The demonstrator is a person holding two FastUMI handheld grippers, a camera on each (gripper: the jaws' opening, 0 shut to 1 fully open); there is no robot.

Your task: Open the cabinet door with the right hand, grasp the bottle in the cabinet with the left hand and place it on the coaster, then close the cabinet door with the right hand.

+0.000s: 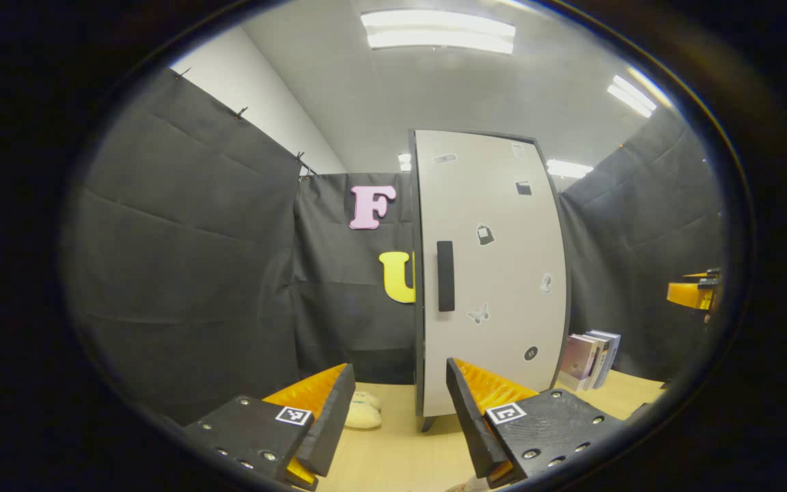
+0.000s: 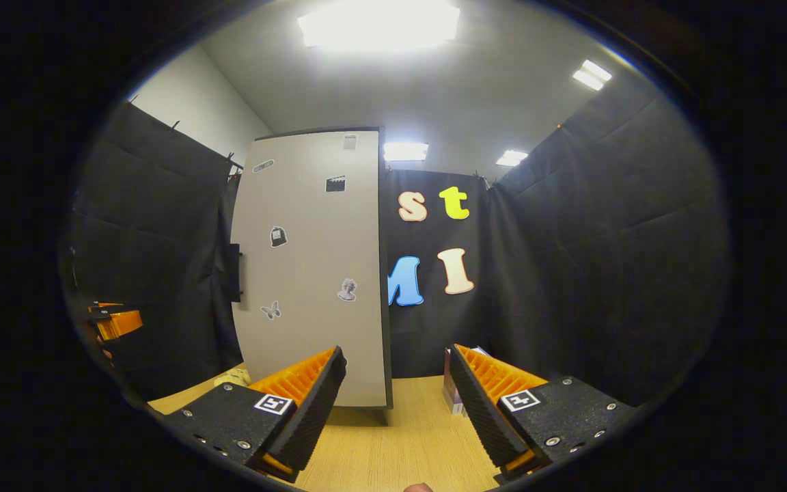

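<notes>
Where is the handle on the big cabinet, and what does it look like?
Find the tall pale cabinet door standing on the wooden table against the black cloth. Along the door's left edge, about halfway up, sits the handle. It is a dark upright bar, plain and far bigger than the little stickers scattered over the door.

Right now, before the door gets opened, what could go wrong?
The tall pale grey cabinet door is shut and its black bar handle is slim, so the open right tongs might slip off it. A swinging door could also bump the stack of books leaning beside the cabinet, or the open left tongs waiting close in front.
</notes>
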